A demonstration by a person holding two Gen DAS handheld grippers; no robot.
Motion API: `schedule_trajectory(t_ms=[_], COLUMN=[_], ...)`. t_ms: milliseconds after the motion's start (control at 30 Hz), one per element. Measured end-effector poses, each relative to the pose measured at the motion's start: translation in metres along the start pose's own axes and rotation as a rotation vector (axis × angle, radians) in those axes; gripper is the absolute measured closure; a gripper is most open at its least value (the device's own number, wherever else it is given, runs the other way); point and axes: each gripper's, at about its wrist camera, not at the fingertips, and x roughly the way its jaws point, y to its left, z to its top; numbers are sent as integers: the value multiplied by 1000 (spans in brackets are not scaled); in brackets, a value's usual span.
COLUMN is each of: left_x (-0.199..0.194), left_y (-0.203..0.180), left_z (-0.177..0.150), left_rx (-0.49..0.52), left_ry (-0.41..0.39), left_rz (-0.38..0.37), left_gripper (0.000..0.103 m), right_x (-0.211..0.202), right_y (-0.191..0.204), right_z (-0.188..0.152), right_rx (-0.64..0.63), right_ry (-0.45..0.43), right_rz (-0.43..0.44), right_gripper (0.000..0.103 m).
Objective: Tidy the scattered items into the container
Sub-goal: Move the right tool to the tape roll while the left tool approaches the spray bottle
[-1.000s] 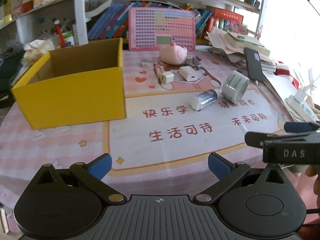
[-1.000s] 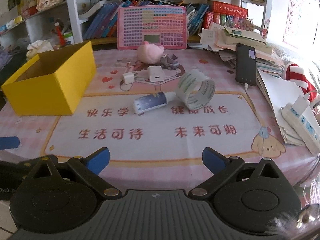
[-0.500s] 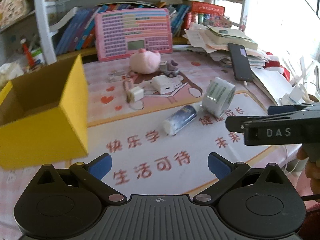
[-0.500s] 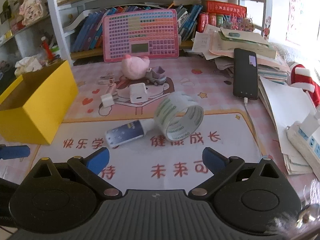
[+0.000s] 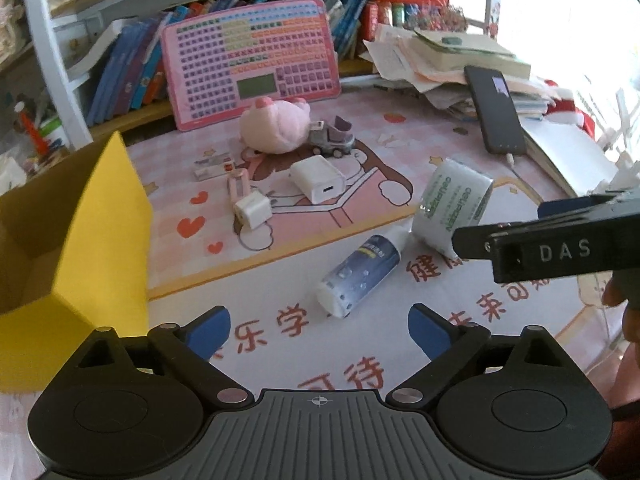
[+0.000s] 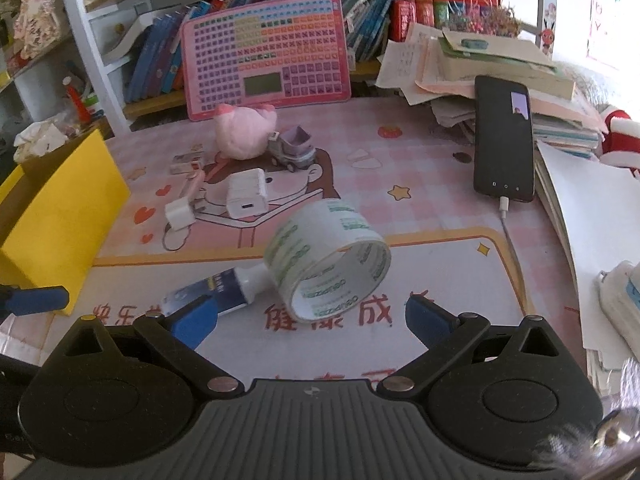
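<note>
A yellow open box (image 5: 76, 240) stands at the left; it also shows in the right wrist view (image 6: 60, 216). Scattered on the mat are a tape roll (image 6: 328, 264), a blue-labelled bottle (image 5: 360, 276) lying on its side, a large white charger (image 5: 318, 178), a small white plug (image 5: 252, 210), a pink plush (image 5: 276, 124) and a toy truck (image 5: 332, 140). My left gripper (image 5: 319, 326) is open and empty, just short of the bottle. My right gripper (image 6: 312, 318) is open and empty, just short of the tape roll (image 5: 452, 208).
A pink keyboard toy (image 6: 264, 52) leans against the bookshelf at the back. A black phone (image 6: 504, 136) on a cable and stacked papers (image 6: 500, 68) lie at the right. A white power strip (image 6: 624, 296) sits at the right edge.
Both grippers have moved forward over the mat. The bottle and tape roll now lie much closer to the fingertips, and the yellow box has slid to the left edge of view.
</note>
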Motion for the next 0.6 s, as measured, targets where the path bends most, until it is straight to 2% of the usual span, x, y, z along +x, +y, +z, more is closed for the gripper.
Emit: schedule_trajectory(t_ms=[333, 467, 600], left_x=[32, 41, 54], left_y=[-16, -19, -22], left_z=[22, 29, 33], left_rx=[67, 86, 90], left_ry=[46, 60, 91], left_rz=[-24, -39, -62], left_gripper=[8, 14, 25], right_x=[35, 42, 47], right_y=[-25, -30, -34], right_z=[17, 21, 24], right_rx=[52, 56, 71], right_ry=[40, 46, 53], right_rz=[11, 22, 52], right_gripper=[1, 0, 0])
